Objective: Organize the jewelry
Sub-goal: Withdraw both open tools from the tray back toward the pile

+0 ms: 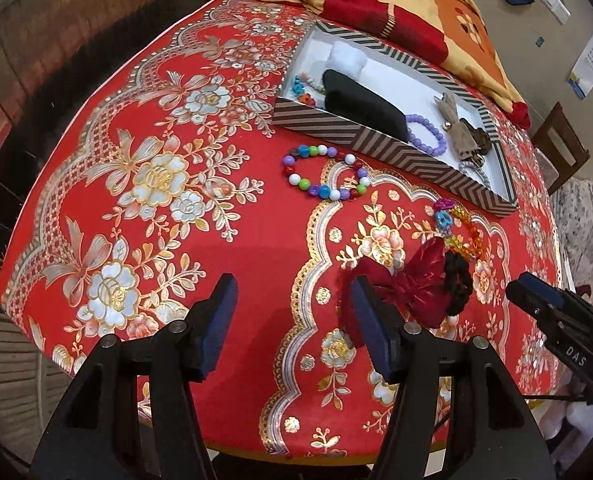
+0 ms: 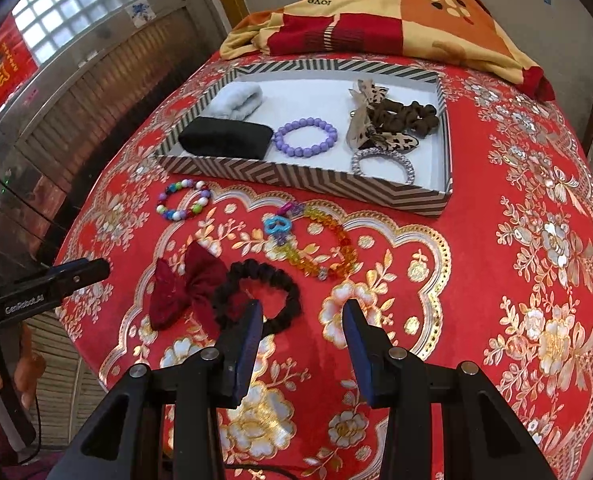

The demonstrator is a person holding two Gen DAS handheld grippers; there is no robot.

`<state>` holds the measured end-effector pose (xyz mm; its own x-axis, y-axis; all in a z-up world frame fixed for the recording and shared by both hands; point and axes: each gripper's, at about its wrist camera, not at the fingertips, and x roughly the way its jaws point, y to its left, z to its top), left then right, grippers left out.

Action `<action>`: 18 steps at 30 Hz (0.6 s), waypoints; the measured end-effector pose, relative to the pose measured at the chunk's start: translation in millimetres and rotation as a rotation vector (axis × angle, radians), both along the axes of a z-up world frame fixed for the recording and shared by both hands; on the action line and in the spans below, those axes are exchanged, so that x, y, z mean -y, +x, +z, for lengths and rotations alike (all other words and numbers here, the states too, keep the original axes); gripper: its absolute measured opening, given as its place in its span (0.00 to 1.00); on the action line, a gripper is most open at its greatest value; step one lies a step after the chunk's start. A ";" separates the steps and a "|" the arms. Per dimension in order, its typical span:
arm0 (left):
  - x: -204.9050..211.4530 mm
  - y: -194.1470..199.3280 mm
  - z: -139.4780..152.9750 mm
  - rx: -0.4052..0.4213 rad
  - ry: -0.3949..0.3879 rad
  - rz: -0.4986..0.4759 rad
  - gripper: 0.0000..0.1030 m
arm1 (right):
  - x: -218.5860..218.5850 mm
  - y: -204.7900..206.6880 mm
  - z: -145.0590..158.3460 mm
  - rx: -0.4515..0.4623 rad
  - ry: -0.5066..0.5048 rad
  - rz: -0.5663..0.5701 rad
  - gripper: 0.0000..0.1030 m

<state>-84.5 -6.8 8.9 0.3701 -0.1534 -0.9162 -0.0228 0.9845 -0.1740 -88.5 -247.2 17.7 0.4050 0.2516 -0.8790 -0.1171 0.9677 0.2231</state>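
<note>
Four pieces wait outside the striped box (image 2: 296,178), so both grippers, left gripper (image 1: 292,320) and right gripper (image 2: 302,340), hover with jaws apart, empty, over the red bow (image 2: 186,290).

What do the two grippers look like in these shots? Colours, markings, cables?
Both match: black frames with triangular cutouts and silver pivot pins, fingers faced with dark blue pads. The left gripper has white "GenRobot.AI" lettering on its side, seen from the right wrist view, and a thin dark cable below. The right gripper shows "DAS" lettering in the left wrist view.
</note>
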 end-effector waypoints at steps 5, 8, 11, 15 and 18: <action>-9.5 15.9 -3.6 -0.017 -0.008 0.033 0.58 | 6.2 19.2 -7.5 -0.007 -0.022 -0.015 0.38; -14.3 31.4 -4.5 -0.011 -0.001 0.050 0.58 | 7.0 33.5 -14.4 -0.011 -0.036 -0.012 0.38; -19.3 48.9 -7.0 -0.010 0.000 0.070 0.58 | 6.3 46.4 -20.7 -0.017 -0.052 -0.009 0.38; -18.5 71.6 -15.2 -0.014 0.018 0.068 0.58 | 3.3 60.3 -27.9 -0.019 -0.081 0.003 0.38; -13.4 84.5 -21.9 -0.022 0.030 0.051 0.58 | 0.2 67.2 -34.2 -0.026 -0.103 0.023 0.38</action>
